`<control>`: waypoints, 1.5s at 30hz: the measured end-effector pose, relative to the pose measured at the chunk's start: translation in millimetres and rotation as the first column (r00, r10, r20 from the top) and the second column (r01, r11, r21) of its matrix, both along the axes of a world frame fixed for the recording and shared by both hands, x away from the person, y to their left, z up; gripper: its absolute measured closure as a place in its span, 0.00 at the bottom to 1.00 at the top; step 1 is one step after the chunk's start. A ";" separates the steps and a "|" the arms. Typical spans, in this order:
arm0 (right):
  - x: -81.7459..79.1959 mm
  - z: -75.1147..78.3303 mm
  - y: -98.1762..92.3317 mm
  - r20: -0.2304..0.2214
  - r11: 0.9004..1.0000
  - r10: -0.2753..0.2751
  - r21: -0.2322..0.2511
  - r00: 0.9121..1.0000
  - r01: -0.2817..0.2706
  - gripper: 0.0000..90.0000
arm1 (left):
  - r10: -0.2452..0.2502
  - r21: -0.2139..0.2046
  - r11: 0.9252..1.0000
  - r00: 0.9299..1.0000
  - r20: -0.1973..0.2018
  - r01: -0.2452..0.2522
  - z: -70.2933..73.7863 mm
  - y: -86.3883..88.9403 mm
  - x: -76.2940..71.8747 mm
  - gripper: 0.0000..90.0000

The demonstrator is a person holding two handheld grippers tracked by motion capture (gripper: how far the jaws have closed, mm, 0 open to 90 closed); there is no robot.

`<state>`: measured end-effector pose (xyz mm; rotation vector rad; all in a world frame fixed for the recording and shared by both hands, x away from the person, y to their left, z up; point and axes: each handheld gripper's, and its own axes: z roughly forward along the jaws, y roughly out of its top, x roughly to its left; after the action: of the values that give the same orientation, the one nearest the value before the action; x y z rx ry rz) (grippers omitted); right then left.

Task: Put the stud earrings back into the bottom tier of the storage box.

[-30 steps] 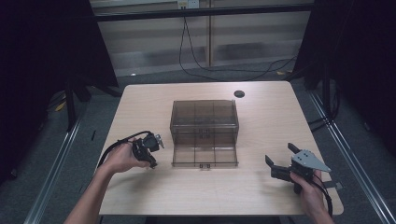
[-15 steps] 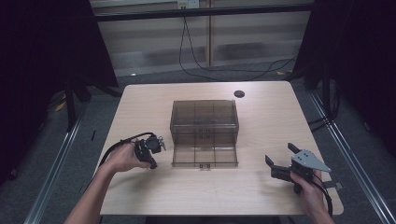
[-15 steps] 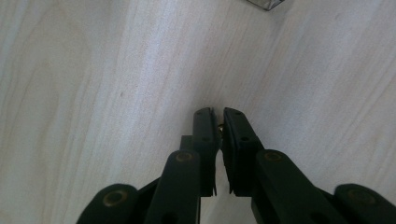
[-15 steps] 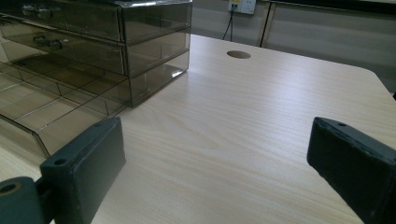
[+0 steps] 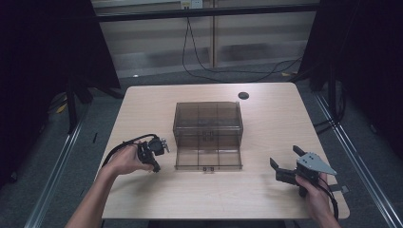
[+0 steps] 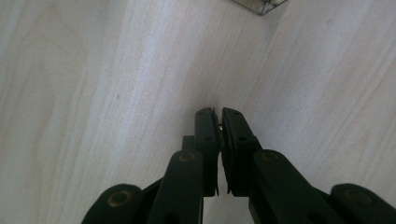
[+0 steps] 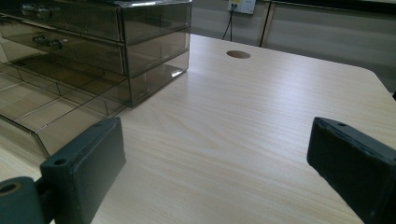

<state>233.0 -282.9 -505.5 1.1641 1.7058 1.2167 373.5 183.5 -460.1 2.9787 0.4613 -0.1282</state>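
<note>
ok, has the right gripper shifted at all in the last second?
No. In the high view the right gripper sits at the same spot off the pulled-out bottom drawer of the smoked drawer box, jaws open.

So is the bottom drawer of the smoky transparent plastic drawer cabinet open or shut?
Open. The bottom drawer is pulled out toward the person, its empty divided compartments exposed in front of the smoky transparent plastic drawer cabinet.

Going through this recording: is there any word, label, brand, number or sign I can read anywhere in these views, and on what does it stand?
None can be read.
Drawer box: clear smoky plastic, no label or print visible.
Left gripper and right gripper: black jaws, no marking legible.
Wall socket behind the table: a small yellow mark on it, too small and blurred to read.
</note>
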 end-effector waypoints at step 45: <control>-0.2 0.1 0.2 0.001 1.000 -0.004 -0.002 1.000 0.004 0.04 | -0.107 -0.073 0.991 0.989 0.107 0.115 59.8 -43.5 -7.6 0.95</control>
<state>232.8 -282.7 -505.4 1.1656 1.7025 1.2130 365.9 140.1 -400.3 2.9157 0.2723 -0.0032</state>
